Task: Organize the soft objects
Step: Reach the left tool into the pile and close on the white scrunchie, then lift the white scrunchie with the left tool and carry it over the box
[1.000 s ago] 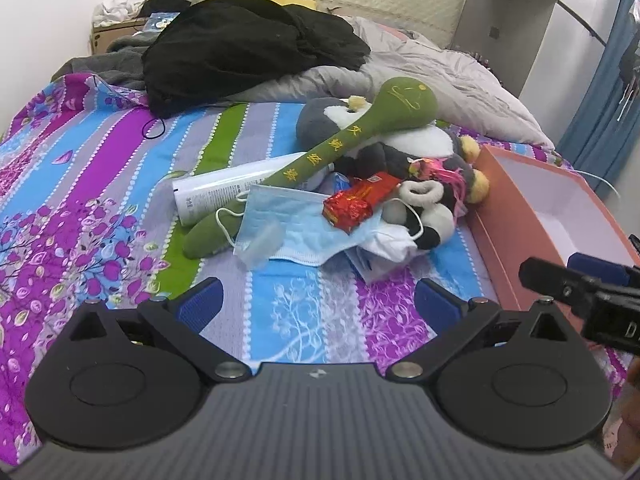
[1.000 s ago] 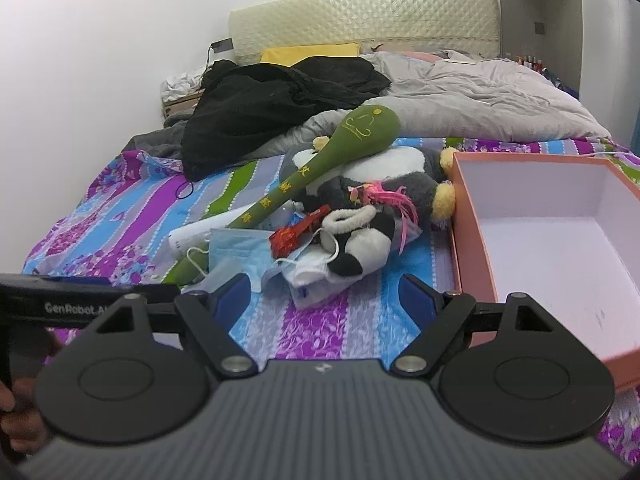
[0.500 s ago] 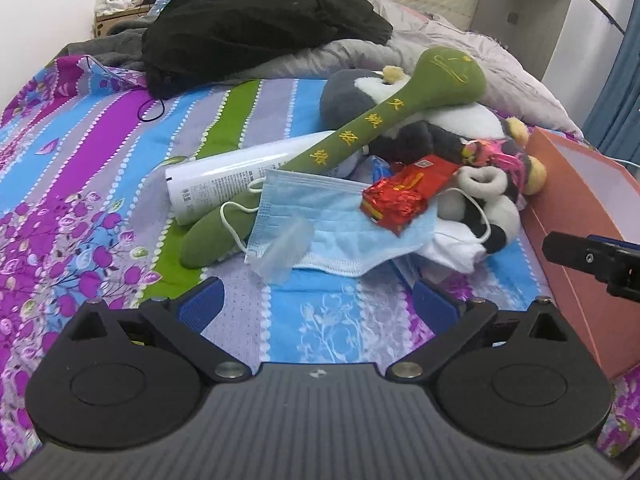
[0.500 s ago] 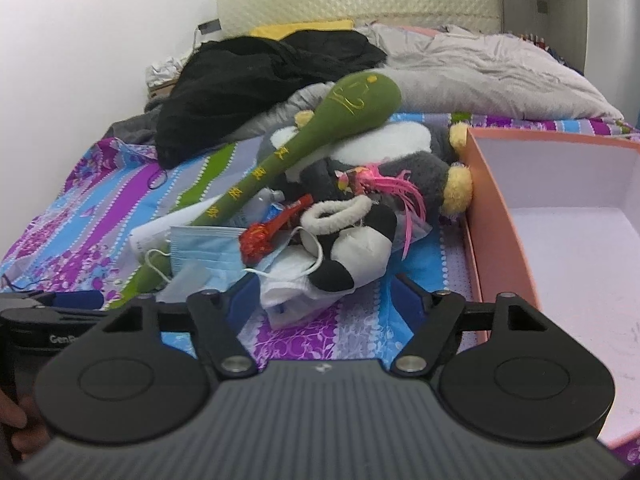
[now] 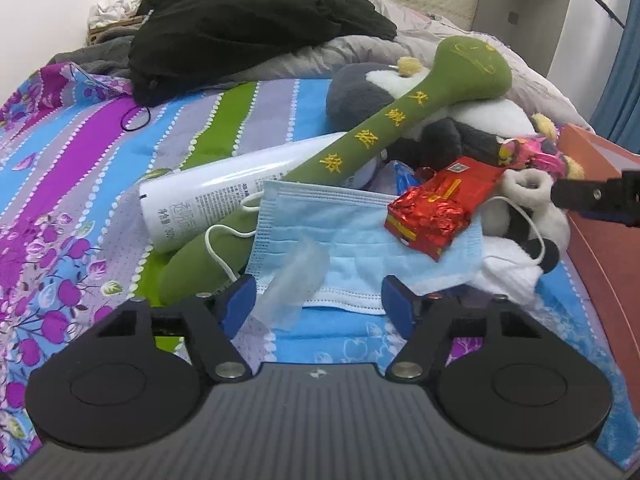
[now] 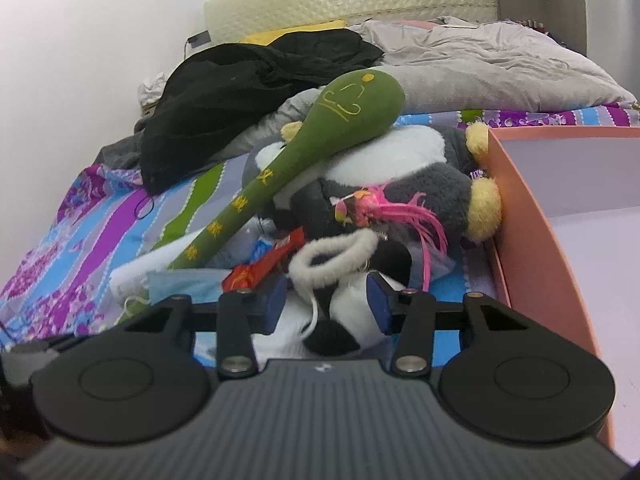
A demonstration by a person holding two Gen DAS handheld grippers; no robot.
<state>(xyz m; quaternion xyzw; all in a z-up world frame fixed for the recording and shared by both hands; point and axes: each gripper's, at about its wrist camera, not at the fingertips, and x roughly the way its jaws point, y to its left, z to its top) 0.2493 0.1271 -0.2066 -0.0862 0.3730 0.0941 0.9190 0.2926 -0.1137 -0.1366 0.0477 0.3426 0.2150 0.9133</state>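
A pile lies on the striped bed: a long green plush mallet point(image 5: 400, 132) point(image 6: 320, 152), a grey and white plush toy point(image 6: 416, 184), a small black and white plush point(image 6: 344, 308), a blue face mask point(image 5: 360, 240), a red foil packet point(image 5: 440, 208) and a white tube point(image 5: 224, 200). My left gripper point(image 5: 318, 304) is open, its fingers on either side of the mask's near edge and a clear plastic scrap point(image 5: 296, 280). My right gripper point(image 6: 328, 300) is open, its fingers on either side of the black and white plush.
An open pink box point(image 6: 520, 216) with a white inside stands right of the pile, also in the left wrist view point(image 5: 600, 240). Black clothing point(image 5: 248, 32) and a grey quilt point(image 6: 480, 56) lie at the bed's head. A black hair tie point(image 5: 134, 118) lies on the sheet.
Both grippers have moved forward and down into the pile. Their fingers have narrowed, the left around the mask edge, the right around the small plush.
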